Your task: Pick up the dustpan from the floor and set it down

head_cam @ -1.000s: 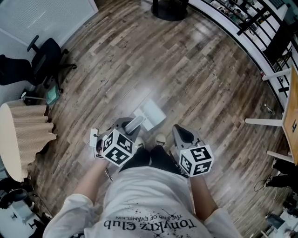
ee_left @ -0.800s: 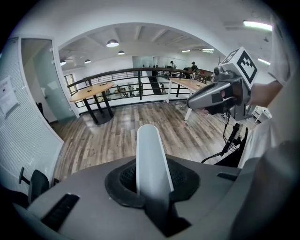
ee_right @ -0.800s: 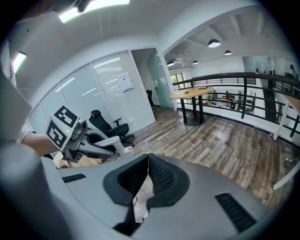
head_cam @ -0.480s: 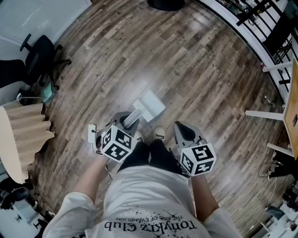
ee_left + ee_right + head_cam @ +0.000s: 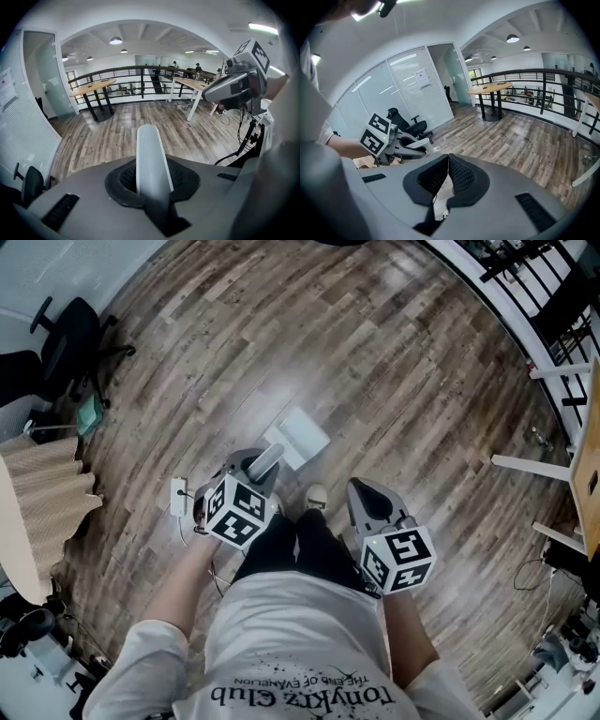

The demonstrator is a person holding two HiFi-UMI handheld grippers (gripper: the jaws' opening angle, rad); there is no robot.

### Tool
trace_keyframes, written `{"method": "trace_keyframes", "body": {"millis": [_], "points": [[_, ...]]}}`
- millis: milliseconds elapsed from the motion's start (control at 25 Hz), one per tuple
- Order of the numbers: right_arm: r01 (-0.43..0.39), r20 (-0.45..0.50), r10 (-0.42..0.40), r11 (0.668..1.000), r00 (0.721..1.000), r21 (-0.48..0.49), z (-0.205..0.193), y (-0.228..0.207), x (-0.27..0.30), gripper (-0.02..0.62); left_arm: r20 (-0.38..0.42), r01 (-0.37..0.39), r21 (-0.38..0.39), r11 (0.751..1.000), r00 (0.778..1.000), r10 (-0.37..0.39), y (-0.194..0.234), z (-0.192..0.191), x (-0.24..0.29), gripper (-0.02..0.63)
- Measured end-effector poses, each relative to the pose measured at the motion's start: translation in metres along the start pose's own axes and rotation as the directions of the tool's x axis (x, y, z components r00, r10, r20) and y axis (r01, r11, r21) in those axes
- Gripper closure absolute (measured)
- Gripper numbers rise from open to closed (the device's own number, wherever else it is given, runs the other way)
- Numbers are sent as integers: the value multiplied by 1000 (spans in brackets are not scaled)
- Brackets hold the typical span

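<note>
A pale grey dustpan (image 5: 302, 435) shows over the wooden floor in front of the person's feet in the head view. I cannot tell whether it touches the floor. Its long rounded handle (image 5: 266, 463) runs back into my left gripper (image 5: 255, 472), which is shut on it. In the left gripper view the handle (image 5: 150, 161) stands up between the dark pads. My right gripper (image 5: 367, 507) hangs to the right of the legs, apart from the dustpan. Its pads (image 5: 459, 176) meet at the tips with nothing between them.
A black office chair (image 5: 66, 338) and a beige draped round table (image 5: 42, 507) stand at the left. A small white device (image 5: 178, 495) lies on the floor by the left gripper. White table legs (image 5: 530, 465) and a black railing (image 5: 525, 273) are at the right.
My left gripper, still shut on the dustpan handle, has sunk a little and moved slightly away from the body. The right gripper has stayed where it was.
</note>
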State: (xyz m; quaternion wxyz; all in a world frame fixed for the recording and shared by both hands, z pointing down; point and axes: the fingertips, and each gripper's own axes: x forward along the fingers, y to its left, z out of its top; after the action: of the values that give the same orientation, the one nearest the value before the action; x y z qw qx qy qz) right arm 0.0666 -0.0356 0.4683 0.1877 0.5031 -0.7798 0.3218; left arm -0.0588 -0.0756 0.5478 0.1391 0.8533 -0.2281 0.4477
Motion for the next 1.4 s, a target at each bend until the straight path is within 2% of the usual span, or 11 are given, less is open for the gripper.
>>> {"method": "trace_keyframes", "body": {"millis": [1400], "points": [[4, -57, 0, 998, 998, 64, -13, -31, 19, 569, -15, 12, -46, 999, 1000, -13, 25, -12, 82, 526]]}}
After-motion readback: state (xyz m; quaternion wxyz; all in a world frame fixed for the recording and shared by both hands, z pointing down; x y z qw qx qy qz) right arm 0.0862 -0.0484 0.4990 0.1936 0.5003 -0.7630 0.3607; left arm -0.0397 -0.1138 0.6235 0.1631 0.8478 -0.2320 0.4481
